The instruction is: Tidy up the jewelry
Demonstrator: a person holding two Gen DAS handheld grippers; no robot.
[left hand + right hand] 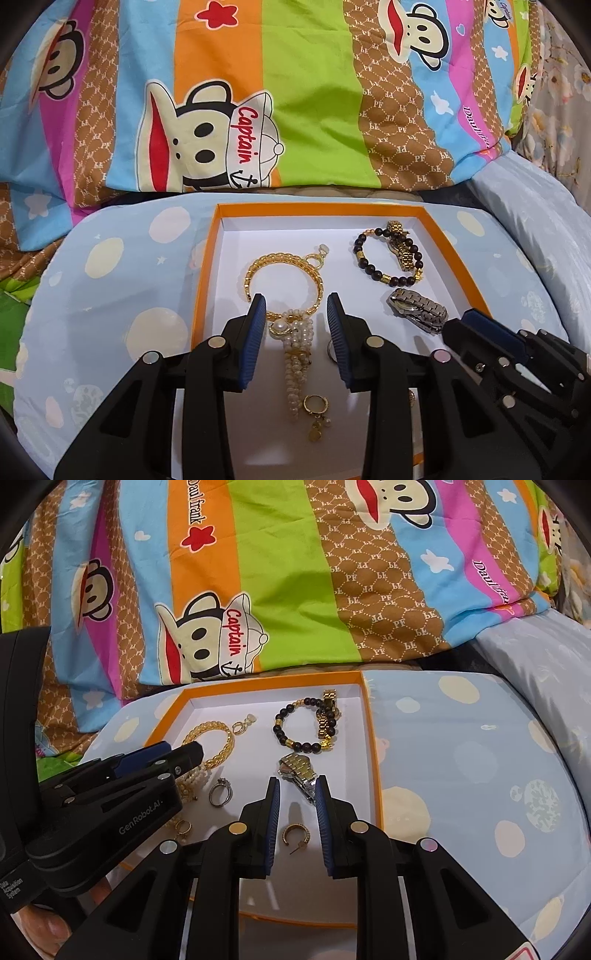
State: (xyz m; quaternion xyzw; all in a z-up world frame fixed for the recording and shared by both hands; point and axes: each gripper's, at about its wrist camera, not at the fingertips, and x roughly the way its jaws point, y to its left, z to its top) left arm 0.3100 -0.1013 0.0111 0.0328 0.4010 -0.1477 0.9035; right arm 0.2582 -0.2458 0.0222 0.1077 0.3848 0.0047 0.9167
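Note:
An orange-rimmed white box (207, 258) (373, 738) holds the jewelry. My left gripper (296, 306) is open just above a pearl bracelet (295, 354), with a gold bangle (284, 280) (218, 746) beyond it and a gold earring (316, 406) below. A dark bead bracelet (388, 258) (303, 727) with a gold watch (400, 243) (328, 712) lies at the back right. My right gripper (297, 788) is open and empty over a gold hoop earring (295, 834), close to a silver watch (417, 308) (299, 771). A silver ring (220, 792) lies left of it.
The box rests on a light blue dotted pillow (110, 295) (480, 757). A bright striped cartoon blanket (258, 92) (295, 572) rises behind it. Another pale blue pillow (524, 206) lies at the right. The left gripper's body (110, 794) crosses the box's left part.

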